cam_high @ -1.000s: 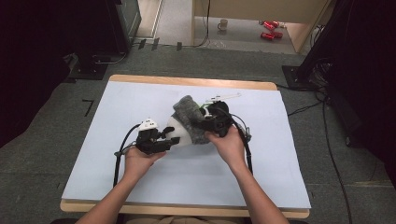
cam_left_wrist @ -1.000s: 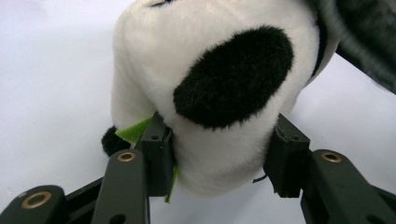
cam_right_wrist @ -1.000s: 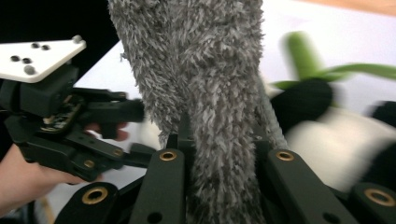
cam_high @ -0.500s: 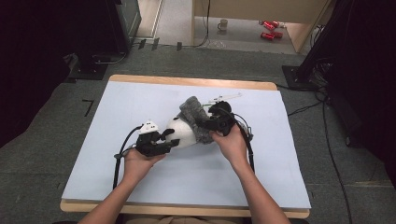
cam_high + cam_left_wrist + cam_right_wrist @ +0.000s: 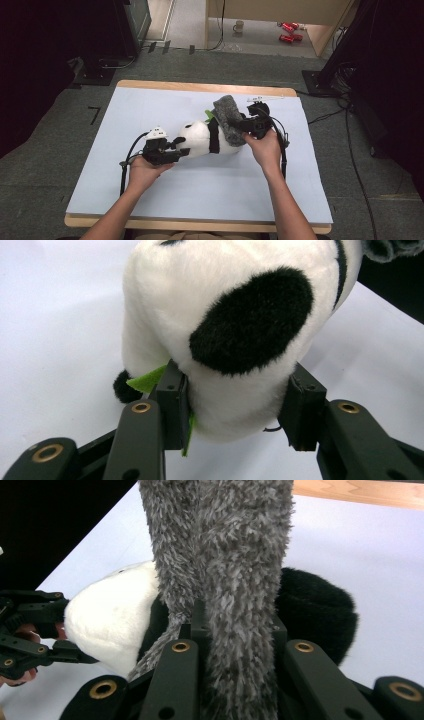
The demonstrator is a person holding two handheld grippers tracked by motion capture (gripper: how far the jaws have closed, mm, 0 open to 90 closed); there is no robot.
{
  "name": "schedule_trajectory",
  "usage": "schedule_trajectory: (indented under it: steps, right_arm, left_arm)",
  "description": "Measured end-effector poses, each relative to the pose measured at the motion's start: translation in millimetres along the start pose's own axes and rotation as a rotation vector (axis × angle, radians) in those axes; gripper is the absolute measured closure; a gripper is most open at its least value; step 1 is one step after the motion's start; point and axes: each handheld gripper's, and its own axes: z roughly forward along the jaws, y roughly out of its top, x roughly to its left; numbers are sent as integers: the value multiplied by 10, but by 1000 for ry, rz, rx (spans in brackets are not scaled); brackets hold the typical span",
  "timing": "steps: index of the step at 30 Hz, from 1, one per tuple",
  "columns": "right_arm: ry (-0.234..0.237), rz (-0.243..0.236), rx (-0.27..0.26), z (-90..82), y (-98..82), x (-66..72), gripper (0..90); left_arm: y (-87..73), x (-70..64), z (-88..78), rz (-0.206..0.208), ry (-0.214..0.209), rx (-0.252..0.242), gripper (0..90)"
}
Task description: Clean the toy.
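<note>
Since a second ago the plush panda (image 5: 207,140) and grey sock (image 5: 227,120) have shifted left across the table, carried by both grippers.

The panda lies on its side near the middle of the pale blue table (image 5: 150,105), head toward the left gripper (image 5: 176,146), whose jaws have just been closing and now press the white snout (a green felt scrap sits by one pad). The right gripper (image 5: 243,126) is clamped tight on the sock, which drapes over the panda's dark rear.
</note>
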Motion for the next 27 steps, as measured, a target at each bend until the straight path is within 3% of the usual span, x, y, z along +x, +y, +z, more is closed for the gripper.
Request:
schedule_trajectory:
  steps: [5,9,12,15,17,20,22,27]
  right_arm:
    - [0,18,1,-79,0,-65,769]
    - [-16,-12,1,-125,-1,-31,768]
    - [-10,-13,2,-113,-12,-35,767]
    - [-32,-3,-3,-137,-24,-75,765]
    - [-67,-9,-6,-175,-28,-89,762]
    - [-171,-57,-13,-248,-19,-63,761]
    - [-206,-67,-19,-316,-8,-56,763]
    - [-90,-20,-61,-475,-13,-6,764]
  left_arm:
    - [22,82,-63,-2,-21,14,557]
    - [40,160,-119,-2,-38,31,564]
    - [36,185,-121,5,-51,27,567]
    - [34,188,-117,12,-69,17,574]
    - [27,190,-115,19,-73,12,581]
    - [21,205,-109,14,-72,21,611]
    - [12,223,-111,8,-73,22,628]
    - [26,228,-145,-2,-120,8,647]
